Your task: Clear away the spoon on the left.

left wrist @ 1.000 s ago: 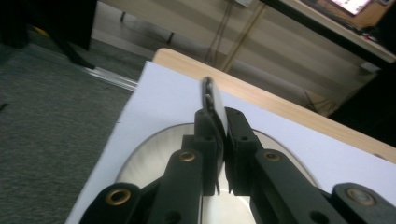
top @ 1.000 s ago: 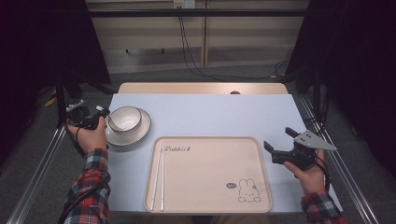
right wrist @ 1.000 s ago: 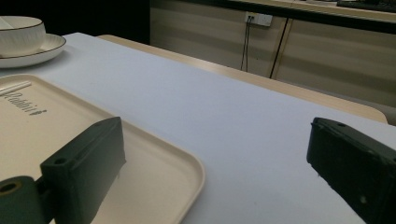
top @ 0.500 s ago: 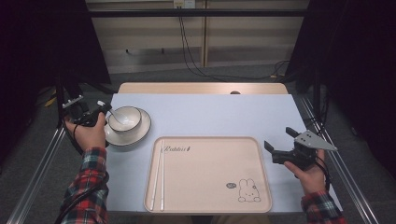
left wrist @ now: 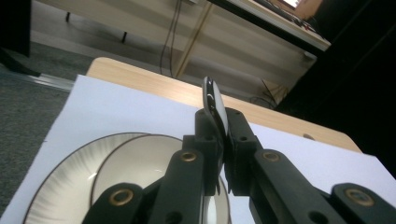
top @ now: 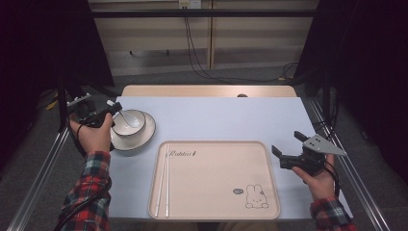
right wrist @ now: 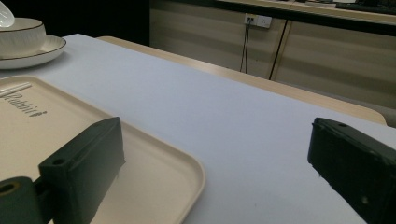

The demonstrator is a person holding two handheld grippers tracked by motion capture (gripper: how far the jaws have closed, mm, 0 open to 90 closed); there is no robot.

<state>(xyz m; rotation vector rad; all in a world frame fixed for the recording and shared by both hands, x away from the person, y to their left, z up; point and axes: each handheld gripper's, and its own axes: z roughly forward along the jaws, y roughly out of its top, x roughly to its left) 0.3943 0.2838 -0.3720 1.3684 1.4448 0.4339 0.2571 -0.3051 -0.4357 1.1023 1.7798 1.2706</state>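
Your left gripper (top: 111, 109) clamps a white spoon (left wrist: 214, 100) over the bowl (top: 129, 122), frame's left | right gripper (top: 287, 151) gapes empty, right edge | tray (top: 216, 202) centre holds only chopsticks (top: 162, 180) | spoon, bowl likely unplaced

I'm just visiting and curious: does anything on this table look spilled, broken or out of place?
Nothing stands out. The bowl sits upright on its plate, the chopsticks lie neatly along the tray edge, and no spill shows. The left gripper pinches a spoon handle above the bowl.
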